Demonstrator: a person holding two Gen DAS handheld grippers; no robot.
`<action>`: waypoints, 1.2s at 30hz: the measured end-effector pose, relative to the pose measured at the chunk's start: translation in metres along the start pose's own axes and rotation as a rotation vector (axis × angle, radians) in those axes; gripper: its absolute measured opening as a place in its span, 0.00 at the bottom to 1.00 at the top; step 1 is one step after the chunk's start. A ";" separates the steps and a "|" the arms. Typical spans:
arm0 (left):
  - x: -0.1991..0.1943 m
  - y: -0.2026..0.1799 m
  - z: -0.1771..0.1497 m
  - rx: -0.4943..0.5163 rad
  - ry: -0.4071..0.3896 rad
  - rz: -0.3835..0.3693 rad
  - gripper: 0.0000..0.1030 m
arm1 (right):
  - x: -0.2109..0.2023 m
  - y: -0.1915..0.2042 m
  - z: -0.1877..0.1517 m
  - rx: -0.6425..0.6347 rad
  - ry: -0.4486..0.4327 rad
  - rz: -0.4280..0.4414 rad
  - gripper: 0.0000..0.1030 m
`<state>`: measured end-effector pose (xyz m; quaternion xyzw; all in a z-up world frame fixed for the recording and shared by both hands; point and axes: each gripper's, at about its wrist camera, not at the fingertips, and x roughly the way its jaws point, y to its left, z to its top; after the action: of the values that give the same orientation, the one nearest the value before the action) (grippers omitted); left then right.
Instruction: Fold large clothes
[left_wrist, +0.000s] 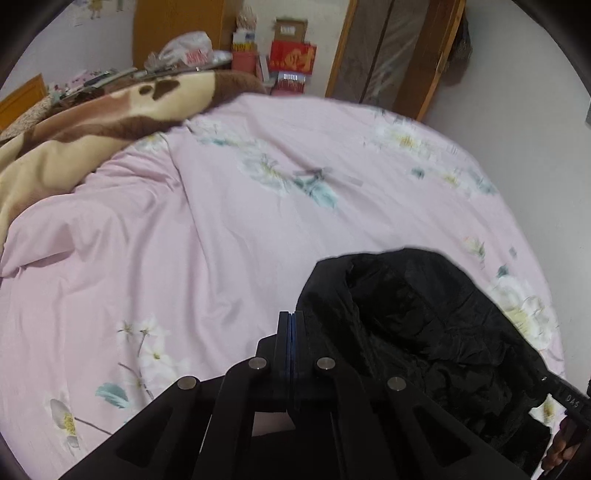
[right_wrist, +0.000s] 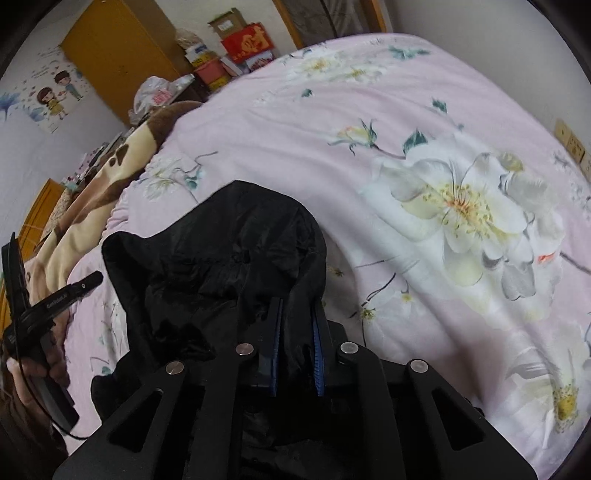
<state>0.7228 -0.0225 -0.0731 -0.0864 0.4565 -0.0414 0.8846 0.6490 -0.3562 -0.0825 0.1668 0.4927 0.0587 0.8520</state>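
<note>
A black hooded jacket (left_wrist: 417, 325) lies bunched on the pink flowered bed sheet (left_wrist: 229, 221), hood end pointing away. My left gripper (left_wrist: 291, 319) is shut with nothing between its pads, just left of the jacket's edge. In the right wrist view the jacket (right_wrist: 229, 258) fills the lower middle. My right gripper (right_wrist: 297, 314) has its jaws a little apart, with black jacket fabric between the blue pads; it grips the jacket's near edge. The left gripper and hand (right_wrist: 40, 310) show at the left edge of that view.
A brown and cream blanket (left_wrist: 74, 125) is heaped at the bed's far left. Red boxes (left_wrist: 291, 59), a plastic bag (left_wrist: 188, 50) and an orange cabinet (right_wrist: 110, 51) stand beyond the bed. A wooden door frame (left_wrist: 388, 51) is at the back right.
</note>
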 end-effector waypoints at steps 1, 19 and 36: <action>-0.005 0.003 -0.001 -0.002 -0.003 0.000 0.00 | -0.005 0.003 -0.002 -0.022 -0.017 -0.004 0.12; 0.037 0.015 0.040 -0.245 0.062 -0.209 0.83 | 0.004 0.018 -0.022 -0.208 -0.013 -0.120 0.11; -0.005 0.016 -0.020 -0.163 0.074 -0.233 0.06 | -0.030 0.024 -0.042 -0.202 -0.125 -0.122 0.10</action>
<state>0.7037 -0.0082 -0.0836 -0.2088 0.4774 -0.1095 0.8465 0.5994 -0.3324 -0.0689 0.0533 0.4394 0.0455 0.8955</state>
